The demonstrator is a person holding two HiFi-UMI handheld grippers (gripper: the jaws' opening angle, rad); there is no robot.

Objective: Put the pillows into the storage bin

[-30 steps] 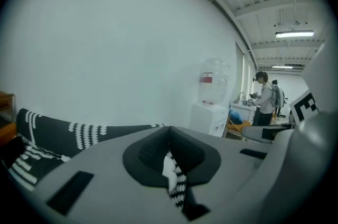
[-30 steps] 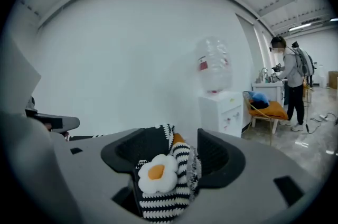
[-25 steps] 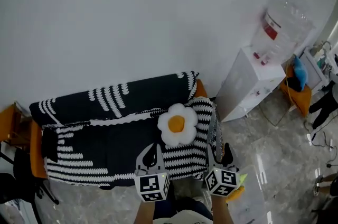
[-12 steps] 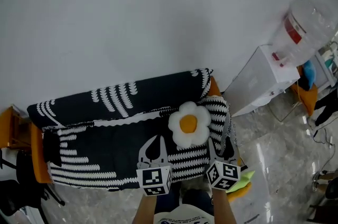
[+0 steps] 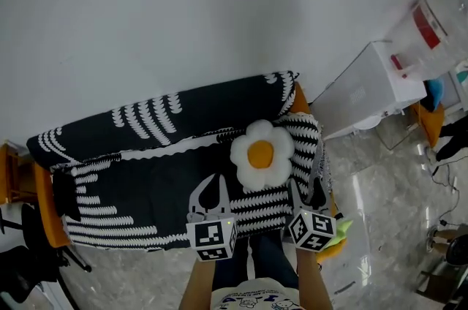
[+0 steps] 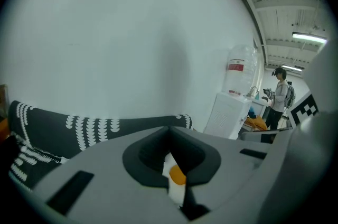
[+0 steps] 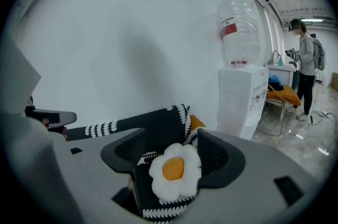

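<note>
Both tools lowered toward the sofa (image 5: pixel 146 177): your left tool (image 5: pixel 212 181) closed, empty; your right tool (image 5: pixel 307 191) wide, empty; flower pillow (image 5: pixel 261 153) on seat just ahead; risk: your closed left tool shoves the soft pillow aside instead of gripping

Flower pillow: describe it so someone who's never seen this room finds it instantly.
Start at the sofa draped in black-and-white fabric, beside the white water dispenser. The flower pillow sits at the sofa's end nearest that dispenser. It is the only flower shape there: puffy white petals round an orange centre.
</note>
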